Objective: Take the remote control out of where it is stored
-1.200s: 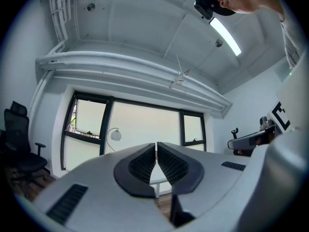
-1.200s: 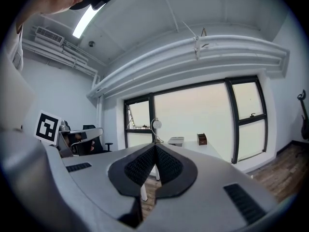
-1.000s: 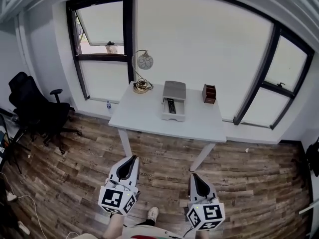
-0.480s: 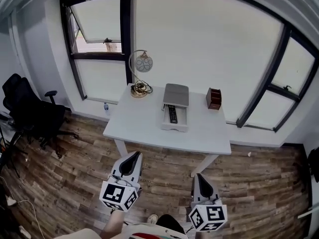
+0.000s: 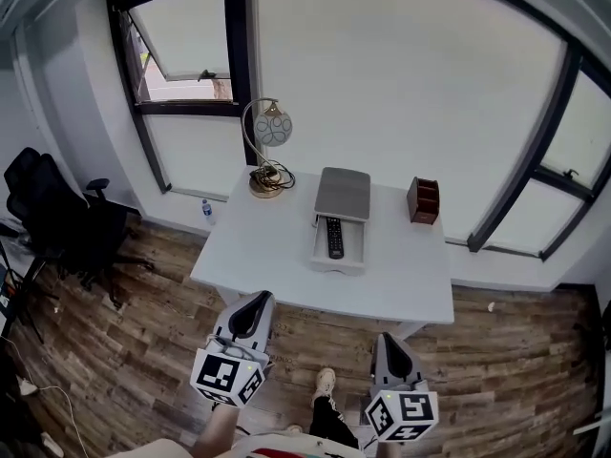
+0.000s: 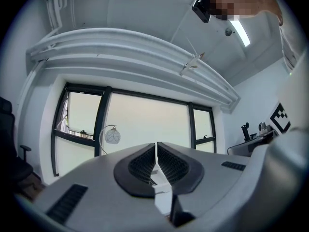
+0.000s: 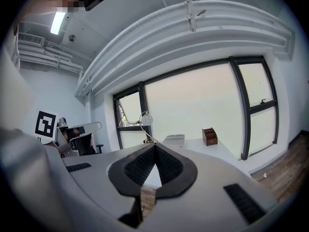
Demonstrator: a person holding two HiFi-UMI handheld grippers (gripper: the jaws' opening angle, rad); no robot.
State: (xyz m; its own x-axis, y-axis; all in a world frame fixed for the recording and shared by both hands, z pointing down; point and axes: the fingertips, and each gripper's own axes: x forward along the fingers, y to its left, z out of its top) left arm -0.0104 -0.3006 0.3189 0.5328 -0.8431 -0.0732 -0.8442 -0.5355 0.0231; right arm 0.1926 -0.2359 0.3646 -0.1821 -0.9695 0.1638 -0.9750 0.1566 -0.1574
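In drawer [image 5: 349, 248], remote [image 5: 334, 237] well fwd of left claw [image 5: 259, 298], right claw [image 5: 385, 338].

The table [image 5: 267, 256] has a smooth, matt white top. The floor [image 5: 115, 351] is plank with a mottled, worn wood grain. The lamp [image 5: 264, 181] has a base that gleams like polished brass. The small organiser [image 5: 424, 200] looks like dark varnished wood. The left claw [image 6: 156, 149] and the right claw [image 7: 155, 148] are matt grey plastic with black ribbed pads [image 6: 142, 166].
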